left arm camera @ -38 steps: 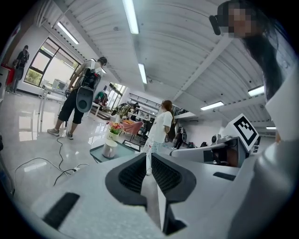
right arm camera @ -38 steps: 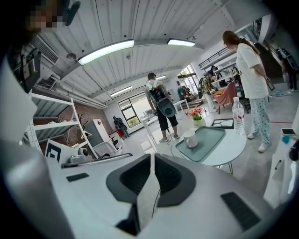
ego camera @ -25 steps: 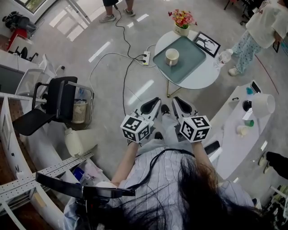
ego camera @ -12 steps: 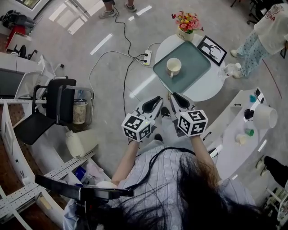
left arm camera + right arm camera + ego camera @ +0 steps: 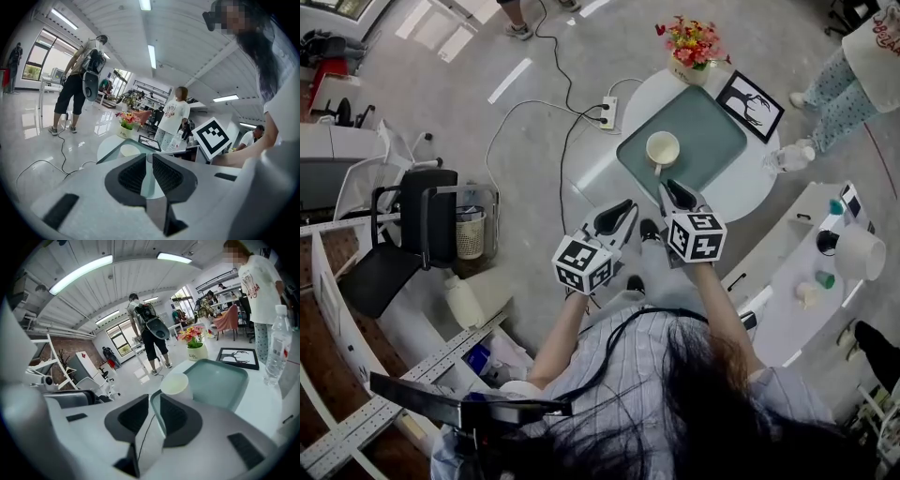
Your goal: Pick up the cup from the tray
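A cream cup (image 5: 662,148) stands upright on a teal tray (image 5: 703,141) on a round white table (image 5: 741,192). My right gripper (image 5: 668,187) is shut and empty, its tip over the tray's near edge just short of the cup. In the right gripper view the cup (image 5: 176,383) and tray (image 5: 220,380) lie right beyond the closed right gripper (image 5: 154,401). My left gripper (image 5: 625,208) hangs shut over the floor, short of the table. From the left gripper (image 5: 149,161) the cup (image 5: 130,150) shows ahead.
Flowers in a white pot (image 5: 691,45), a framed picture (image 5: 750,94) and a water bottle (image 5: 787,157) share the table. A power strip (image 5: 607,112) with cables lies on the floor. A black chair (image 5: 422,225) stands left, a white counter (image 5: 811,267) right. People stand nearby.
Both grippers have moved forward toward the table. The right one's tip went from over the floor to the tray's near edge. Both stayed shut.
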`<action>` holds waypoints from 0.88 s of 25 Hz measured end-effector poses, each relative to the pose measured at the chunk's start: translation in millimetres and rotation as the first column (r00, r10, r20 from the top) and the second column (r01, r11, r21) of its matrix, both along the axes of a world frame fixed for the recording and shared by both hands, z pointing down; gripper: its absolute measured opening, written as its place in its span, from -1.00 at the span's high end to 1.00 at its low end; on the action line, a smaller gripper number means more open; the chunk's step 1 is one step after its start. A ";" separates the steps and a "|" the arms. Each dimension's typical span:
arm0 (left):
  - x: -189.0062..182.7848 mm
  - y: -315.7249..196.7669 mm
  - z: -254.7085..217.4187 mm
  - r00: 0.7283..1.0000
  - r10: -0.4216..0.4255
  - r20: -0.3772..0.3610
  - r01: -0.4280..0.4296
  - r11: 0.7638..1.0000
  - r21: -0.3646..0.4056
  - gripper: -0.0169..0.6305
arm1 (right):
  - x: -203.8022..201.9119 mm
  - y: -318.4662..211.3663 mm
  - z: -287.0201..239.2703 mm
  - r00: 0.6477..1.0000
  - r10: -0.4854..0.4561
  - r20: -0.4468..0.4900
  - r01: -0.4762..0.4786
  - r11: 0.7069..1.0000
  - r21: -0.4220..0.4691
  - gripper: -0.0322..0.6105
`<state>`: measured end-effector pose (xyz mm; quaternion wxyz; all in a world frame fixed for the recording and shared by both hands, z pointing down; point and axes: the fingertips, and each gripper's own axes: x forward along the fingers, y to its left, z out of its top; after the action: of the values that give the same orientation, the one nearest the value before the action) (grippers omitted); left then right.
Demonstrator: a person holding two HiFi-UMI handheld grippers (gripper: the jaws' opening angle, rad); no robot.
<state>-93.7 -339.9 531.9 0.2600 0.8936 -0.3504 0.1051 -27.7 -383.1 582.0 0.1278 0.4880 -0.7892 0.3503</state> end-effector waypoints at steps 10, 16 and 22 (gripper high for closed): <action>-6.9 -38.3 13.8 1.000 -0.017 0.004 0.017 0.999 -0.037 0.86 | -1.6 -50.0 59.2 0.991 0.027 -0.134 -0.037 0.997 -0.070 -0.14; -17.3 -47.1 23.5 0.999 -0.029 0.023 0.030 0.998 -0.053 0.86 | 0.8 -66.7 80.1 0.974 0.087 -0.207 -0.099 0.994 -0.047 -0.32; -28.8 -57.0 27.2 0.998 -0.056 0.039 0.059 0.997 -0.060 0.86 | -0.8 -83.4 90.8 0.957 0.138 -0.254 -0.155 0.987 -0.048 -0.36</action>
<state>-122.5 -396.9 559.0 0.2833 0.8727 -0.3775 0.1248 -28.5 -466.5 672.8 0.2165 0.5808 -0.7161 0.3210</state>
